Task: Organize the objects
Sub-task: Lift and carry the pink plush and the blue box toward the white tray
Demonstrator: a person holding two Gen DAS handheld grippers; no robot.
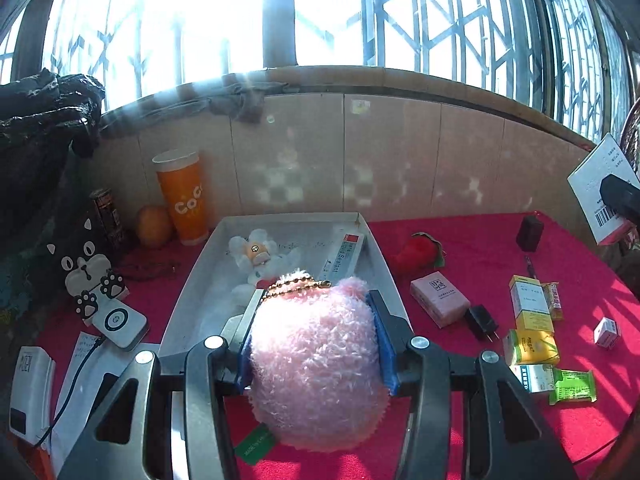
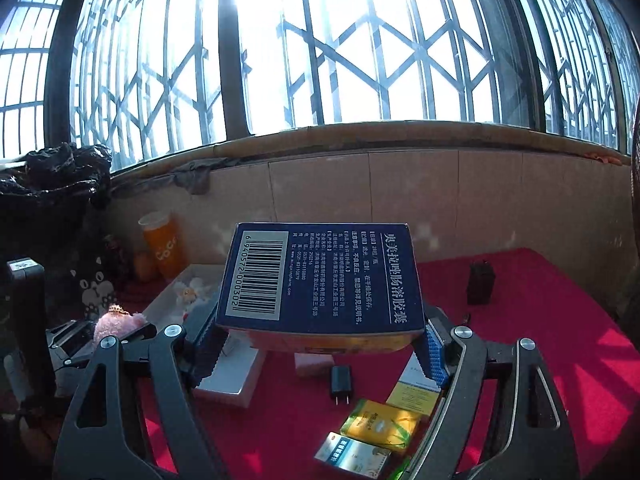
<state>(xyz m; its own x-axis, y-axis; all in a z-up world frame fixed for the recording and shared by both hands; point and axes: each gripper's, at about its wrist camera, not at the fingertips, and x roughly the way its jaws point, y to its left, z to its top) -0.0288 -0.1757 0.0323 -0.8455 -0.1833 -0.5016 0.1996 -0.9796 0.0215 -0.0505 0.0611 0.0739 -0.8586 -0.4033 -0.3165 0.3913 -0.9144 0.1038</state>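
Left gripper (image 1: pixel 314 312) clamps a fluffy pink plush toy (image 1: pixel 316 360) with a gold ball chain (image 1: pixel 296 286); blue ribbed pads (image 1: pixel 382 344) press into the fur on both sides. The plush is held in the air at the near end of the shallow white rectangular tray (image 1: pixel 188 280), which holds a white plush flower doll (image 1: pixel 256 258) and a flat sealant box (image 1: pixel 342 258).

Right gripper (image 2: pixel 320 340) grips a dark blue cardboard medicine box (image 2: pixel 320 276), barcode face up, above the red cloth table (image 2: pixel 560 320). Small cartons, a black charger plug (image 2: pixel 341 384) and a pink box (image 1: pixel 440 299) lie scattered on the cloth. A smooth orange paper cup (image 1: pixel 184 200) stands by the tiled wall.
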